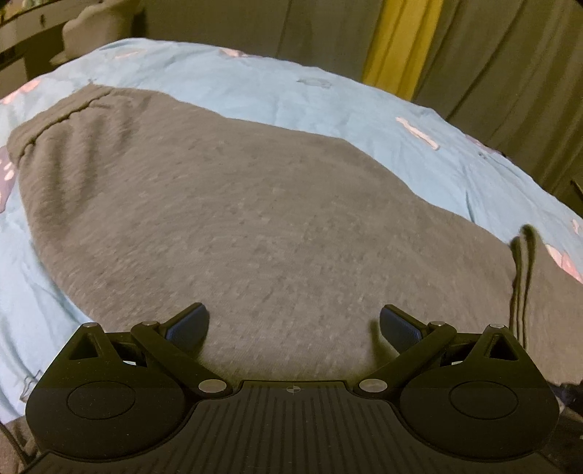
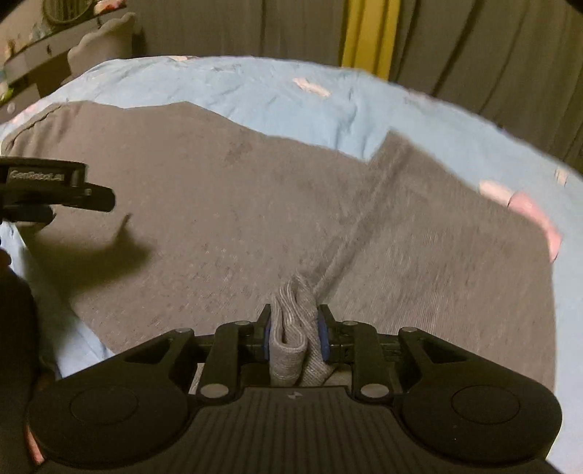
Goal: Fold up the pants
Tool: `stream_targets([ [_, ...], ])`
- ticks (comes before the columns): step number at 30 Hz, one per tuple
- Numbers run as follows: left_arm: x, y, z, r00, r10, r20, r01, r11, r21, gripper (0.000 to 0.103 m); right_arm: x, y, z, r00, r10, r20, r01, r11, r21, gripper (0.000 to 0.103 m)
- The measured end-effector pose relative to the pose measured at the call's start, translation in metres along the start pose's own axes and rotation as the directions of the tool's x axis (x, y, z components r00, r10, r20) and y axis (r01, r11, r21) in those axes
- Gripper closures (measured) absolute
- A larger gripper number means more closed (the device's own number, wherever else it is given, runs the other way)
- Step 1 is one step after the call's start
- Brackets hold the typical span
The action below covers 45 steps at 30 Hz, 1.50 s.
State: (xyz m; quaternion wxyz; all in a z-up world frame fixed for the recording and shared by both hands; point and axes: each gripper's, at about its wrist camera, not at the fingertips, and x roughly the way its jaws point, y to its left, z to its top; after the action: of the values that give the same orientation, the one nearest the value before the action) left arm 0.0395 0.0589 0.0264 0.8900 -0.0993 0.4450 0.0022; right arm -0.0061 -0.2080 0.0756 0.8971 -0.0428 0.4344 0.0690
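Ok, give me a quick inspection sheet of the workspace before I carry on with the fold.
Surface: bed with light blue sheet, pink print, wrinkled.
Job's things: grey pants spread flat on the sheet; one bunched edge lifted.
Clutter: nothing seen on the sheet besides the pants.
Grippers: left gripper open, over the pants, holding nothing; right gripper shut on a fold of the pants.
Cables: nothing seen.
Surroundings: dark curtains with a yellow strip; shelf at far left.
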Motion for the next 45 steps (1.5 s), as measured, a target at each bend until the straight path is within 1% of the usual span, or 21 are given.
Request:
stream_targets([
  [4, 0.002, -0.004, 0.0, 1.0, -0.008, -0.002, 0.008, 0.999, 0.031, 0.0, -0.017, -0.02, 0.006, 0.998, 0.055, 0.031, -0.058, 0.993, 0.103, 0.081],
  [7, 0.002, -0.006, -0.001, 1.0, -0.016, 0.005, 0.016, 0.999, 0.049, 0.0, -0.027, -0.019, 0.003, 0.994, 0.069, 0.088, -0.079, 0.99, 0.118, 0.08],
  [11, -0.001, -0.007, -0.002, 1.0, -0.014, 0.019, 0.013, 0.998, 0.056, 0.0, -0.018, -0.016, -0.007, 0.984, 0.178, 0.011, -0.178, 0.974, 0.138, 0.068],
  [13, -0.003, -0.007, -0.002, 0.999, -0.016, 0.031, 0.014, 0.998, 0.054, 0.0, -0.027, -0.028, -0.009, 0.977, 0.206, 0.047, -0.211, 0.96, 0.184, 0.065],
  [14, -0.004, -0.007, -0.003, 0.999, -0.017, 0.037, 0.015, 0.998, 0.057, 0.0, -0.034, -0.039, -0.01, 0.969, 0.233, 0.08, -0.245, 0.942, 0.229, 0.052],
  [15, -0.006, -0.009, -0.003, 0.999, -0.016, 0.045, 0.013, 0.998, 0.066, 0.0, -0.043, -0.052, -0.013, 0.957, 0.256, 0.133, -0.284, 0.916, 0.283, 0.027],
  [16, -0.007, -0.011, -0.003, 0.999, -0.016, 0.052, 0.012, 0.997, 0.081, 0.0, -0.053, -0.069, -0.017, 0.949, 0.246, 0.197, -0.301, 0.893, 0.334, 0.015],
  [17, -0.01, -0.015, -0.003, 0.998, -0.011, 0.056, 0.005, 0.995, 0.102, 0.0, -0.06, -0.081, -0.023, 0.948, 0.196, 0.253, -0.282, 0.884, 0.373, 0.006],
  [18, -0.013, -0.023, -0.003, 0.998, -0.002, 0.063, -0.007, 0.99, 0.138, 0.0, -0.068, -0.094, -0.028, 0.949, 0.131, 0.286, -0.243, 0.882, 0.405, 0.005],
  [20, -0.019, -0.039, -0.003, 0.997, -0.03, 0.077, 0.014, 0.978, 0.206, 0.0, -0.075, -0.12, -0.04, 0.956, 0.023, 0.293, -0.164, 0.87, 0.466, 0.004],
  [23, -0.025, -0.068, 0.0, 0.988, -0.151, 0.023, 0.139, 0.955, 0.26, 0.0, -0.067, -0.149, -0.064, 0.968, -0.088, 0.236, -0.06, 0.828, 0.557, 0.004],
  [25, -0.021, -0.087, 0.005, 0.966, -0.256, -0.048, 0.259, 0.933, 0.25, 0.0, -0.058, -0.166, -0.076, 0.977, -0.1, 0.191, -0.052, 0.75, 0.659, 0.004],
  [27, -0.011, -0.106, 0.01, 0.93, -0.339, -0.141, 0.363, 0.906, 0.218, 0.0, -0.054, -0.173, -0.079, 0.972, -0.054, 0.229, -0.126, 0.704, 0.699, 0.004],
  [28, -0.003, -0.117, 0.011, 0.914, -0.36, -0.185, 0.394, 0.897, 0.2, 0.0, -0.054, -0.174, -0.08, 0.969, -0.055, 0.241, -0.136, 0.695, 0.706, 0.004],
  [30, 0.008, -0.133, 0.008, 0.906, -0.355, -0.23, 0.4, 0.896, 0.192, 0.0, -0.056, -0.172, -0.082, 0.966, -0.061, 0.25, -0.133, 0.714, 0.687, 0.004],
  [32, 0.016, -0.148, 0.003, 0.91, -0.326, -0.257, 0.383, 0.898, 0.215, 0.0, -0.053, -0.168, -0.08, 0.973, -0.047, 0.224, -0.119, 0.73, 0.672, 0.004],
  [34, 0.02, -0.158, -0.004, 0.913, -0.304, -0.273, 0.372, 0.894, 0.249, 0.0, -0.046, -0.17, -0.078, 0.982, -0.027, 0.188, -0.11, 0.727, 0.678, 0.004],
  [38, 0.022, -0.171, -0.015, 0.934, -0.241, -0.262, 0.32, 0.892, 0.319, 0.002, -0.026, -0.184, -0.081, 0.999, -0.011, 0.043, -0.024, 0.679, 0.734, 0.004],
  [39, 0.022, -0.172, -0.02, 0.939, -0.225, -0.259, 0.305, 0.893, 0.331, 0.006, -0.026, -0.184, -0.082, 0.999, -0.008, 0.036, -0.021, 0.676, 0.737, 0.004],
  [42, 0.02, -0.176, -0.029, 0.96, -0.163, -0.226, 0.244, 0.884, 0.398, 0.012, -0.029, -0.175, -0.079, 1.0, -0.022, -0.013, 0.025, 0.714, 0.699, 0.004],
  [45, 0.018, -0.176, -0.033, 0.965, -0.155, -0.211, 0.232, 0.878, 0.418, 0.012, -0.032, -0.158, -0.075, 0.988, -0.079, -0.136, 0.147, 0.769, 0.622, 0.004],
])
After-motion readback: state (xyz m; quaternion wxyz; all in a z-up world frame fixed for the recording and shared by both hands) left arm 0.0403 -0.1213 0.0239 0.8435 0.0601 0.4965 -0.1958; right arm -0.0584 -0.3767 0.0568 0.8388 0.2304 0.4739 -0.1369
